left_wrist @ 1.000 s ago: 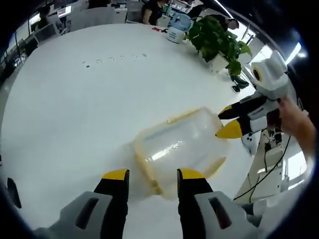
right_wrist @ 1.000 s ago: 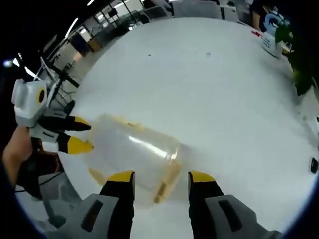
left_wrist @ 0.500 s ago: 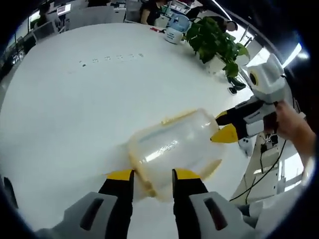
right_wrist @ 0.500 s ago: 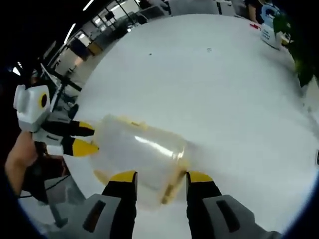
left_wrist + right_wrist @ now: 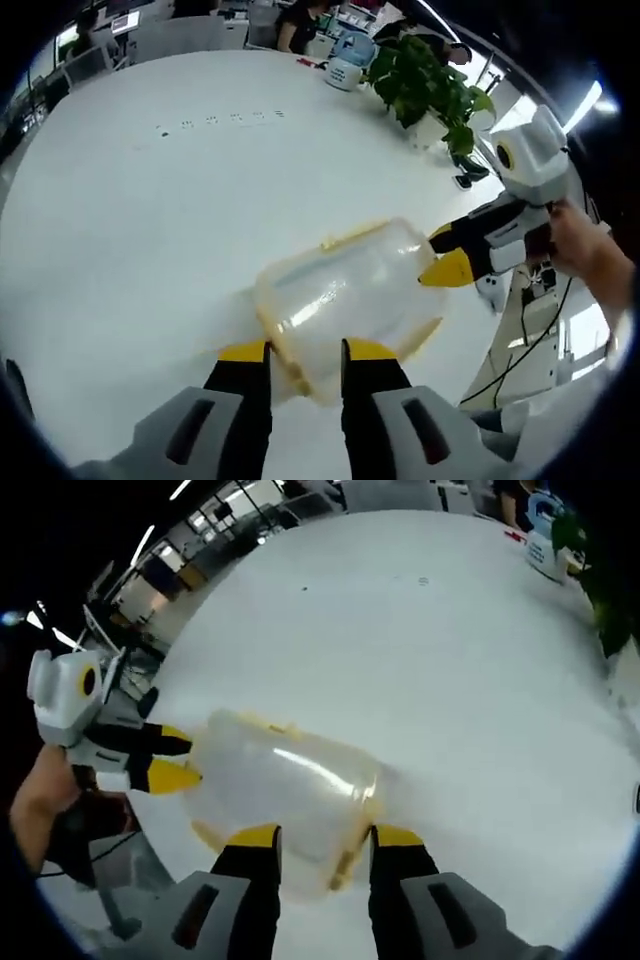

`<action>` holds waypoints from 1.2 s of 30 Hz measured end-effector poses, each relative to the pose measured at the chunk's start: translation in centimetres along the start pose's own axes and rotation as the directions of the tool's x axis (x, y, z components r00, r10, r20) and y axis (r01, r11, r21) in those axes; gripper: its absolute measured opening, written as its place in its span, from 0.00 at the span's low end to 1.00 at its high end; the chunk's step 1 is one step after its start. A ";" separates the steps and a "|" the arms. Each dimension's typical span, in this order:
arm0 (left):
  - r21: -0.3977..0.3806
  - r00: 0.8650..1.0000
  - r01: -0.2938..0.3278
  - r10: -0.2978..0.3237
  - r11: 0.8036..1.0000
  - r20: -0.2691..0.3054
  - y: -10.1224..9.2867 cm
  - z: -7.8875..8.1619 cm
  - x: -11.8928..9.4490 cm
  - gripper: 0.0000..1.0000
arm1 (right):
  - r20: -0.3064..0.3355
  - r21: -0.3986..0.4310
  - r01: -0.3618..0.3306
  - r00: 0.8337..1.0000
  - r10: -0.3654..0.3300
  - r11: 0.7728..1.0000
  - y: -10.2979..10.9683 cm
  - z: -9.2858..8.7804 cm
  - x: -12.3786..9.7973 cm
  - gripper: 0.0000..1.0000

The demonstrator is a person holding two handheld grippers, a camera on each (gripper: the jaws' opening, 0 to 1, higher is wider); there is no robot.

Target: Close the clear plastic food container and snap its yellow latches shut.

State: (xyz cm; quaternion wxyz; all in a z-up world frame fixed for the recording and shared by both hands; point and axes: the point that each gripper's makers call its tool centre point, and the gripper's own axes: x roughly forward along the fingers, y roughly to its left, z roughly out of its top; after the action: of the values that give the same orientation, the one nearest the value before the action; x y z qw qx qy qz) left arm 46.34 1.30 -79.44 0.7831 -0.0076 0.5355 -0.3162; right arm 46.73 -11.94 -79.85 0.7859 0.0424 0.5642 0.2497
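Gripping container (image 5: 345,300) ends, both claws

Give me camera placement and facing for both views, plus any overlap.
Left gripper view: rides the left gripper, looks along its jaws across the white table at the clear container; the right gripper and a hand come in from the right.
Right gripper view: rides the right gripper, faces the container from the opposite end; the left gripper and a forearm sit at left.
Shared: container, table, both grippers, potted plant.
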 end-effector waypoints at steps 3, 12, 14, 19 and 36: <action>-0.016 1.000 -0.013 0.013 1.000 0.010 0.1 0.2 -0.2 0.23 | -0.012 -0.005 0.003 1.000 -0.003 1.000 0.2 -0.3 0.0 0.32; -0.010 1.000 -0.010 0.010 1.000 0.014 0.2 0.0 -0.3 0.24 | -0.006 0.020 -0.002 1.000 0.002 1.000 0.2 -0.5 0.0 0.34; -0.024 0.999 -0.001 0.002 1.000 0.036 0.3 -0.1 -0.4 0.25 | -0.006 0.023 0.001 1.000 0.000 1.000 0.2 -0.5 0.0 0.35; -0.021 0.998 0.000 0.001 1.000 0.057 0.4 -0.1 -0.3 0.26 | -0.003 0.033 0.001 1.000 -0.001 0.999 0.2 -0.5 0.0 0.36; 0.054 0.998 -0.012 0.009 0.998 0.065 0.3 0.2 -0.4 0.30 | 0.002 -0.057 0.010 1.000 -0.010 0.998 0.2 -0.4 -0.4 0.39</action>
State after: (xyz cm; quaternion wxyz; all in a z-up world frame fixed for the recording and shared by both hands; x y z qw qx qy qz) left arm 46.55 1.71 -79.10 0.8014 0.0062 0.5014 -0.3260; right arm 46.16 -12.00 -79.59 0.7885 0.0175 0.5562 0.2618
